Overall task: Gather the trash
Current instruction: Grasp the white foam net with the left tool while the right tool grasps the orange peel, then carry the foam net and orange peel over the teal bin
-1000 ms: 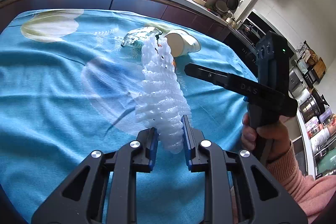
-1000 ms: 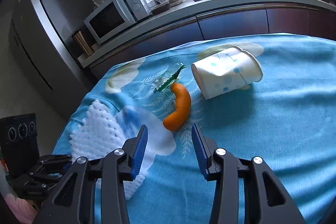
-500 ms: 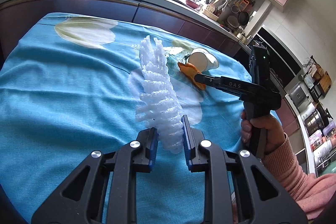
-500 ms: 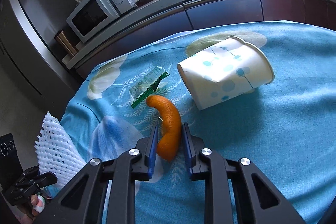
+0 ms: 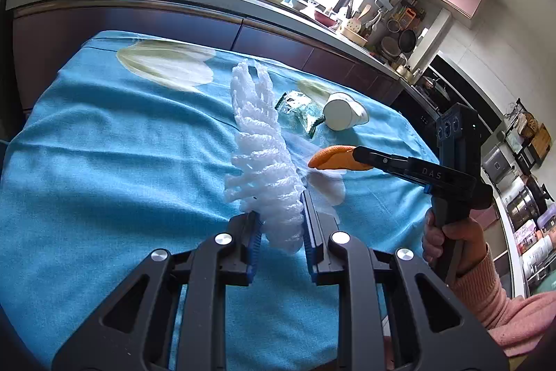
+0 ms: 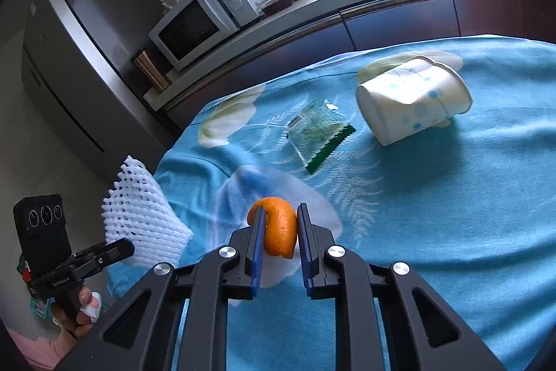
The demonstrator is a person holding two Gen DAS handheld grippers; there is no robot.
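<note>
My left gripper is shut on a white foam net sleeve and holds it above the blue tablecloth. The sleeve also shows in the right wrist view. My right gripper is shut on an orange peel and holds it off the cloth; the peel also shows in the left wrist view. A white paper cup lies on its side on the cloth. A clear wrapper with a green edge lies flat to its left.
A dark kitchen counter runs behind the table, with a microwave and a fridge to the left. The table's left edge drops off near the left gripper.
My right gripper closed on the orange peel and lifted it off the cloth. My left gripper drew back with the foam sleeve still in it.
</note>
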